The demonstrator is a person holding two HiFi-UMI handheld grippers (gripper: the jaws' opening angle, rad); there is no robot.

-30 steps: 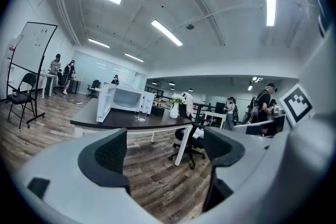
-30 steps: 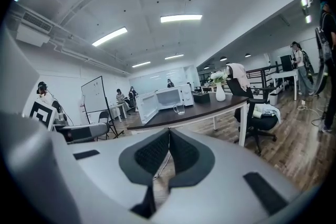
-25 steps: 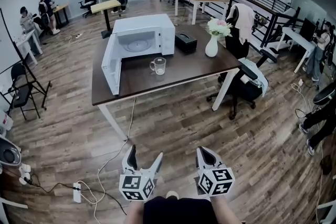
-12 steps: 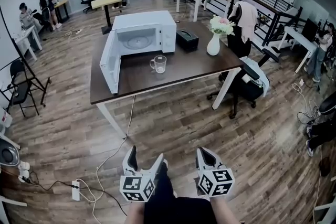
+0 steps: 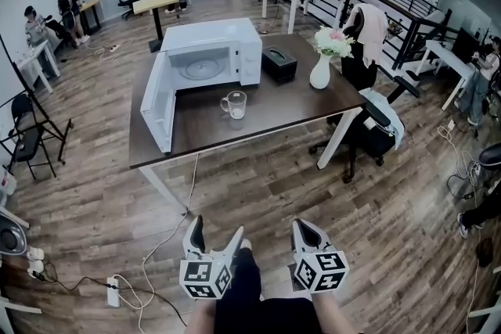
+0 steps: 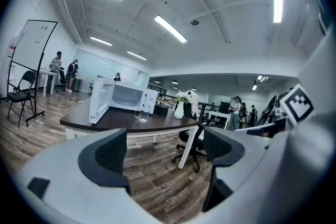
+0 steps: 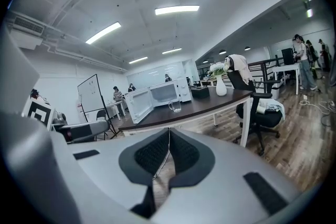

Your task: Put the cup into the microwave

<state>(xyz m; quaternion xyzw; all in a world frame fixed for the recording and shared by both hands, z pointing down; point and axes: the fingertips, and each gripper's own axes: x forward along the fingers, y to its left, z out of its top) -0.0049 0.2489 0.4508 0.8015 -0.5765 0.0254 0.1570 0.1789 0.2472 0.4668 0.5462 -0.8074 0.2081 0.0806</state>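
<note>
Floorboards (image 5: pixel 258 184) are stretching wide before the worktop (image 5: pixel 293 102). Closing in on the cup (image 5: pixel 235 105) seems best, left gripper (image 5: pixel 216 235) fingers gaping empty, right gripper (image 5: pixel 304 227) fingers pressing together.

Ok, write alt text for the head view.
The open left gripper and shut right gripper hang low over a wood floor, short of a table holding an open microwave, a cup before it, a box and a vase.

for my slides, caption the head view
Left gripper open, right gripper shut, facing a glass cup by the open microwave on a table
</note>
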